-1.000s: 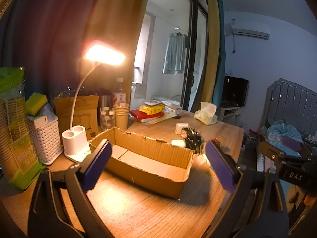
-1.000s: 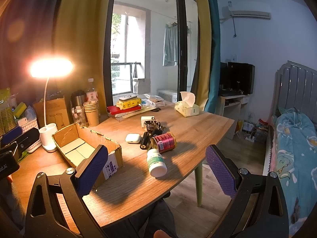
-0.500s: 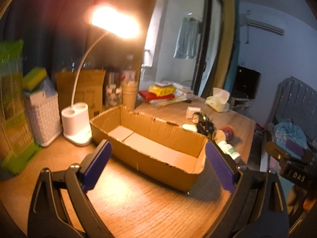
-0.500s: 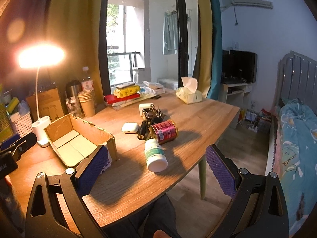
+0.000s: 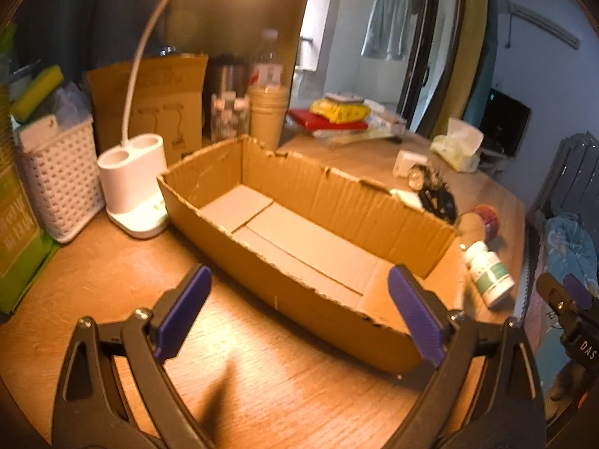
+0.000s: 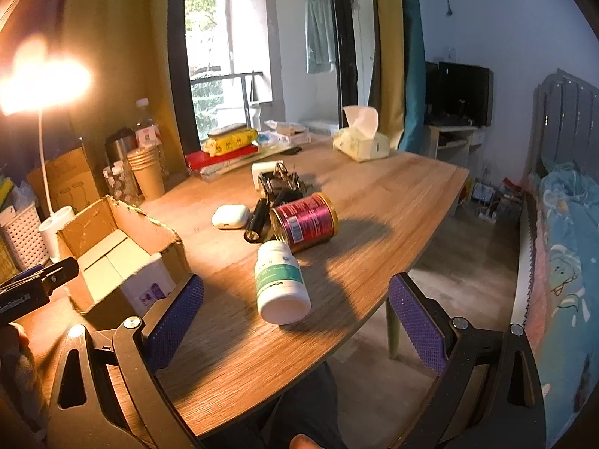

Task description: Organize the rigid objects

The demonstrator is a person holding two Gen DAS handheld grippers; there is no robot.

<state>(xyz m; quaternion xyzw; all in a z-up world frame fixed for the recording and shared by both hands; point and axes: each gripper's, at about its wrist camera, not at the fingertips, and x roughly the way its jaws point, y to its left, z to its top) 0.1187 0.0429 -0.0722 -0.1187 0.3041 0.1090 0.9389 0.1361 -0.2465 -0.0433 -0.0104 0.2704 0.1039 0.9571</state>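
We are finding the cardboard box [image 5: 299, 247] lying empty while the white bottle [image 6: 280, 280], red can [image 6: 305, 220] and earbud case [image 6: 230, 216] are sitting loose on the desk [image 6: 374, 202], both grippers' fingers [image 6: 174, 321] gaping wide, holding nothing.

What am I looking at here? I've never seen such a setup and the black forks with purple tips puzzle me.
Those forks are hand-held grasping devices, one per hand, each with a camera looking along its fingers. The left tool faces an empty cardboard box on a wooden table. The right tool faces a white pill bottle and a red can, both lying on their sides, plus a white earbud case. Both tools are open and hold nothing.
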